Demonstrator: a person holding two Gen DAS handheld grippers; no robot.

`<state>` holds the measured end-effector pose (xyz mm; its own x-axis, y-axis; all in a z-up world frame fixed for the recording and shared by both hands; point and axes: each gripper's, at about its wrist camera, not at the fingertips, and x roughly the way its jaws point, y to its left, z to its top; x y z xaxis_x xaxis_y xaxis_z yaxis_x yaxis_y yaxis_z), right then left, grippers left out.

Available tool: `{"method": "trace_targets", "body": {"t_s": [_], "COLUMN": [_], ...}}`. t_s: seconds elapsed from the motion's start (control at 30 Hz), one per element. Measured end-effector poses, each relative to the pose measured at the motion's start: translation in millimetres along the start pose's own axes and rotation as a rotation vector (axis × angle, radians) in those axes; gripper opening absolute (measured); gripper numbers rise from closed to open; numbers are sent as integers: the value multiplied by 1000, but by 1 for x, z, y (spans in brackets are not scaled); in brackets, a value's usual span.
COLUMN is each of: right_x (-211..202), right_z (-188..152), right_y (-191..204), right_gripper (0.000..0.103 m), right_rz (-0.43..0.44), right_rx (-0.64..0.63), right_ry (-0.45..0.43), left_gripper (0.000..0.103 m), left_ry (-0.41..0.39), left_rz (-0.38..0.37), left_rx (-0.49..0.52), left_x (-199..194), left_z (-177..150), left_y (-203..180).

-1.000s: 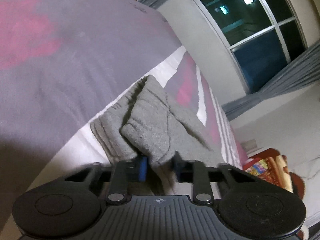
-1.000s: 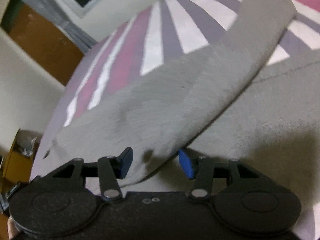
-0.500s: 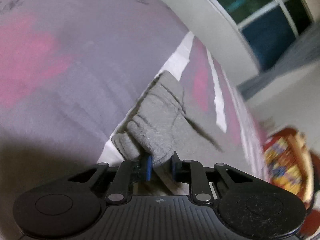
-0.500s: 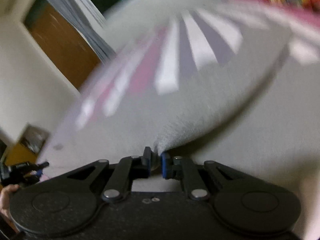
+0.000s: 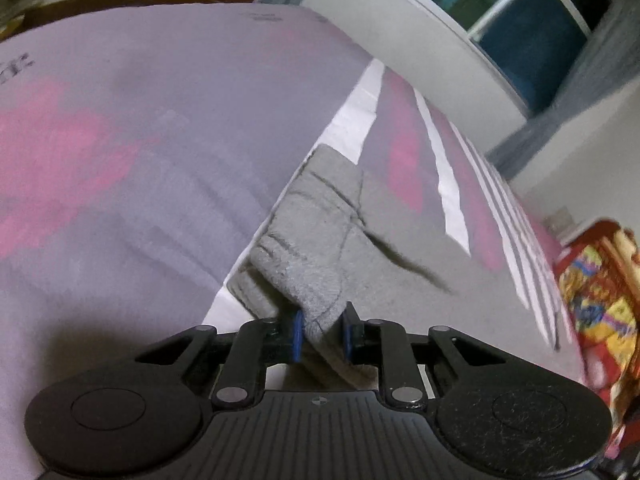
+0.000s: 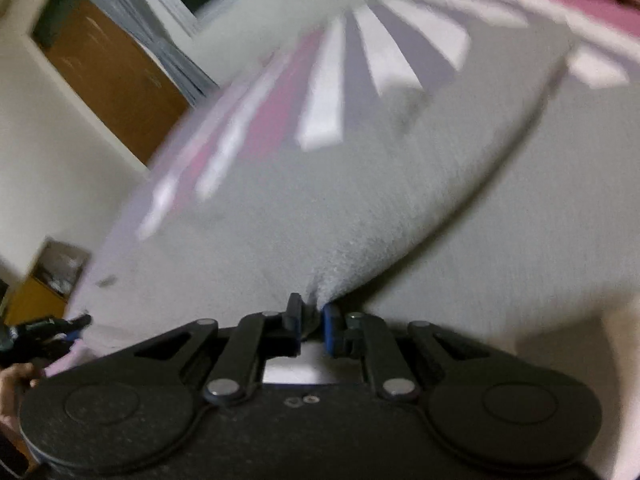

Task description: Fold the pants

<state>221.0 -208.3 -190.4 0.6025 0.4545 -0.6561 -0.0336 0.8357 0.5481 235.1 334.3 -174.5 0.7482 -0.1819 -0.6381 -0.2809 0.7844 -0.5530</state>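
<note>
In the left wrist view, the left gripper (image 5: 321, 334) is clamped on a bunched fold of the grey fleece pants (image 5: 312, 220), the thick cloth being squeezed between its 2 blue-padded fingers (image 5: 297, 336). From that pinch, the ribbed, rumpled end of the garment is seen running away up the bed, with more of its flat grey cloth spread out to the right.

In the right wrist view, the right gripper (image 6: 311, 330) is drawn almost fully together on an edge of the same pants (image 6: 340, 208); its jaws have just been closing, and a small peak of grey fleece is caught between the blue pads (image 6: 330, 330). A raised flap of the garment is lifted from that grip, and a dark shadow is cast beneath its right edge onto more grey cloth lying flat.

The pants are laid on a bed covered by a lilac sheet with pink patches and white stripes (image 5: 120, 152). Beyond the bed, a dark window with a white frame (image 5: 532, 20) and grey curtains are shown in the left view, with a red, brightly patterned blanket (image 5: 596, 292) at the right edge. In the right view, a brown wooden door (image 6: 108, 76) is set in a pale wall, and the left gripper is visible at the lower left edge, held by a hand (image 6: 12, 380).
</note>
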Motion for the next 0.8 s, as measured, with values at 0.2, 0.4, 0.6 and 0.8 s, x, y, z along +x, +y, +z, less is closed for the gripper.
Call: {"method": "trace_targets", "body": {"t_s": [0.2,0.4,0.6,0.8], "right_x": [-42,-38,32,5], "right_z": [10,64,102,99], "right_y": [6,5,-6,-24], "right_gripper": [60,63,57,9], "right_rz": [-66,-232,-471,-382], "right_rx": [-63,-113,-209,-186], "right_ry": [-176,-242,-46,-60], "left_gripper": [27,47,51,51], "left_ry": [-76,25,32,41], "left_rz": [30,165,146,113], "left_rx": [8,14,-4,8], "left_x": [-29,10,19,21], "left_z": [-9,-20,-19,-20], "left_y": [-25,-32,-28,-22]}}
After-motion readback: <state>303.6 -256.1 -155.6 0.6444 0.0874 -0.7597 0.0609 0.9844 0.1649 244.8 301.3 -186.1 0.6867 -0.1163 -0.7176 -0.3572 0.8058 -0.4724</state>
